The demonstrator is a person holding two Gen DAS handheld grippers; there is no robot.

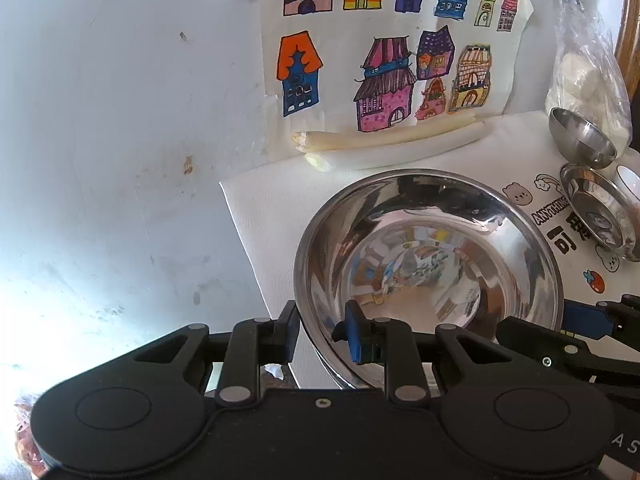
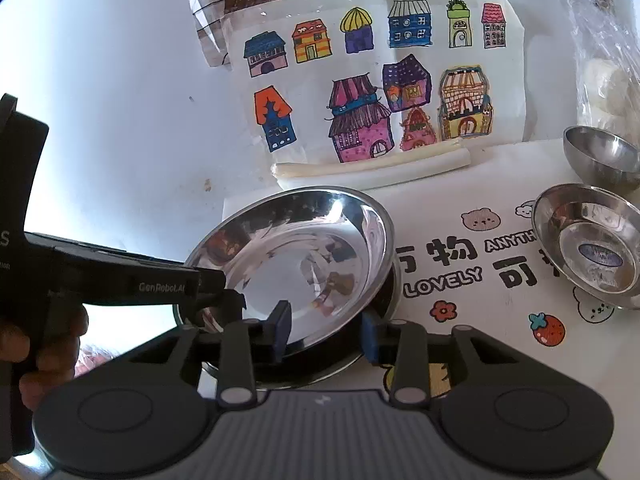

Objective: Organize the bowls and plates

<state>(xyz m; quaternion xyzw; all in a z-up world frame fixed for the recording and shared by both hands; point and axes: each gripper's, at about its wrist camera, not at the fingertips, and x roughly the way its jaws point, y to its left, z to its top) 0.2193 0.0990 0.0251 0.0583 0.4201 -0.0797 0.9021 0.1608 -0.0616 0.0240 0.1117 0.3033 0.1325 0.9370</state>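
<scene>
We hold the large polished steel bowl (image 1: 428, 264), tilted above the white printed tablecloth (image 2: 480, 208), by its thin rim: left gripper (image 1: 320, 330) and right gripper (image 2: 326, 336) each straddle it, seemingly clamped. Rigid, light, slippery.

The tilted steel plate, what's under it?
Under the plate a second steel dish's rim shows, on the printed mat. The rest of it is covered.
</scene>
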